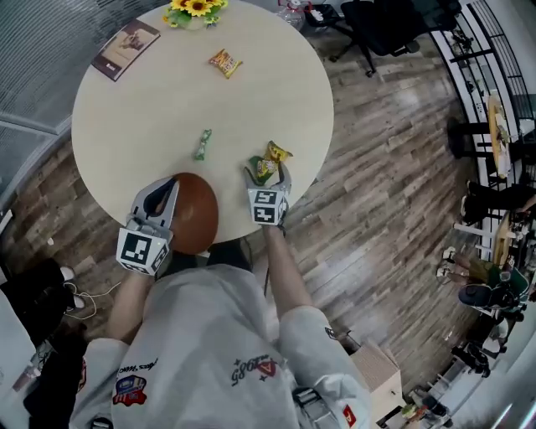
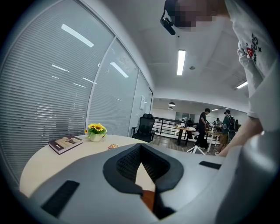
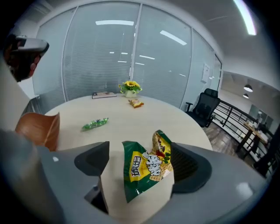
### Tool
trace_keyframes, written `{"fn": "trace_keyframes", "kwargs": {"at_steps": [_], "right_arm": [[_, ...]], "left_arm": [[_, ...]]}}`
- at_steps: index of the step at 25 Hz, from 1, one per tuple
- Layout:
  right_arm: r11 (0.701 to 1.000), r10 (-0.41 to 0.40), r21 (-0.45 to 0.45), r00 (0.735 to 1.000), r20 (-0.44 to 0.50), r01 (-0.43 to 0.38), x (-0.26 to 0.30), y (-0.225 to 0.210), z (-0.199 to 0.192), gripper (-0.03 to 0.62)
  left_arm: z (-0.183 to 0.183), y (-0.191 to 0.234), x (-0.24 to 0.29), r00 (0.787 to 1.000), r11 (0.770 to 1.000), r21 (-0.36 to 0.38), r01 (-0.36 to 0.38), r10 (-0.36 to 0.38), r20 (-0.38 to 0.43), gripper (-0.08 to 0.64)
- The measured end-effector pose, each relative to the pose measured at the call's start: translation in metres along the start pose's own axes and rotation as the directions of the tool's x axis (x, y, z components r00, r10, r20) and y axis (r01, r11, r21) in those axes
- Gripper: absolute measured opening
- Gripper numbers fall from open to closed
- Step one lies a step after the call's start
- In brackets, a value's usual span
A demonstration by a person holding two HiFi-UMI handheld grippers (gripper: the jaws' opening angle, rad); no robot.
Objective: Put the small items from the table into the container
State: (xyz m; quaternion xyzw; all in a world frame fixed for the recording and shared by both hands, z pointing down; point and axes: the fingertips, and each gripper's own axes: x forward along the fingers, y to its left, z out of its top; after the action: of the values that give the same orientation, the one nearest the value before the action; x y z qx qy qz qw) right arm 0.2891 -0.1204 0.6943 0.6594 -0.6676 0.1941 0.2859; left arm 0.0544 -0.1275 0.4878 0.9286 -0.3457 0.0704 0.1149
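Note:
On the round table (image 1: pixel 142 117), a green and yellow snack packet (image 1: pixel 270 162) (image 3: pixel 146 166) lies near the front edge. My right gripper (image 1: pixel 269 174) (image 3: pixel 144 164) is open, with one jaw on each side of the packet. A brown bowl (image 1: pixel 197 216) (image 3: pixel 39 127) sits at the near edge. My left gripper (image 1: pixel 166 191) (image 2: pixel 141 170) is shut on the bowl's rim, and a brown sliver (image 2: pixel 148 199) shows between the jaws. A green wrapped candy (image 1: pixel 202 144) (image 3: pixel 94 124) lies mid-table, and an orange packet (image 1: pixel 224 62) (image 3: pixel 136 103) (image 2: pixel 112 146) lies farther back.
A pot of sunflowers (image 1: pixel 194 10) (image 2: pixel 96 131) (image 3: pixel 130 87) and a book (image 1: pixel 126 49) (image 2: pixel 65 143) sit at the table's far side. Glass walls with blinds run along the left. A black office chair (image 1: pixel 377 25) stands on the wooden floor beyond the table, with people at desks farther off.

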Motion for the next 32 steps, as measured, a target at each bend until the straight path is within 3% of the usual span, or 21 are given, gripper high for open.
{"fn": "trace_keyframes", "kwargs": {"at_steps": [5,10,12,16,20,23,26,29,32], "right_arm": [[1.0,0.015,-0.009,0.99,-0.139,-0.016,0.037,-0.008,-0.031,0.446],[1.0,-0.011,0.013,0.987,-0.159,0.013,0.051,-0.02,-0.036,0.437],[0.999,-0.02,0.025,0.986,-0.168,0.025,0.05,-0.024,-0.036,0.302],[0.998,-0.023,0.056,0.983,-0.181,0.034,0.048,-0.03,-0.035,0.209],[0.997,0.009,0.083,0.986,-0.167,0.005,0.042,-0.025,-0.028,0.186],[0.996,0.055,0.073,0.994,-0.092,-0.048,0.018,-0.011,-0.002,0.186],[0.987,0.157,0.037,0.988,0.016,-0.157,-0.025,0.026,0.037,0.186],[0.955,0.297,-0.043,0.952,0.072,-0.294,-0.062,0.089,0.064,0.187],[0.902,0.424,-0.116,0.904,0.06,-0.416,-0.085,0.16,0.065,0.187]], "left_arm": [[-0.003,0.011,0.016,0.999,1.0,-0.011,-0.023,0.023,-0.034,0.005],[-0.006,0.018,0.022,0.998,0.999,-0.013,-0.048,0.047,-0.045,0.005],[-0.005,0.018,0.023,0.997,0.998,-0.014,-0.056,0.055,-0.046,0.005],[-0.004,0.022,0.022,0.997,0.998,-0.017,-0.063,0.063,-0.043,0.005],[-0.004,0.025,0.016,0.997,0.997,-0.019,-0.072,0.072,-0.035,0.005],[0.0,0.025,0.01,0.996,0.996,-0.018,-0.085,0.085,-0.018,0.005],[0.003,0.028,-0.001,0.994,0.994,-0.018,-0.105,0.105,0.003,0.005],[-0.004,0.042,-0.015,0.992,0.992,-0.012,-0.122,0.122,-0.005,0.005],[-0.013,0.061,-0.033,0.989,0.989,0.001,-0.145,0.145,-0.032,0.005]]}}
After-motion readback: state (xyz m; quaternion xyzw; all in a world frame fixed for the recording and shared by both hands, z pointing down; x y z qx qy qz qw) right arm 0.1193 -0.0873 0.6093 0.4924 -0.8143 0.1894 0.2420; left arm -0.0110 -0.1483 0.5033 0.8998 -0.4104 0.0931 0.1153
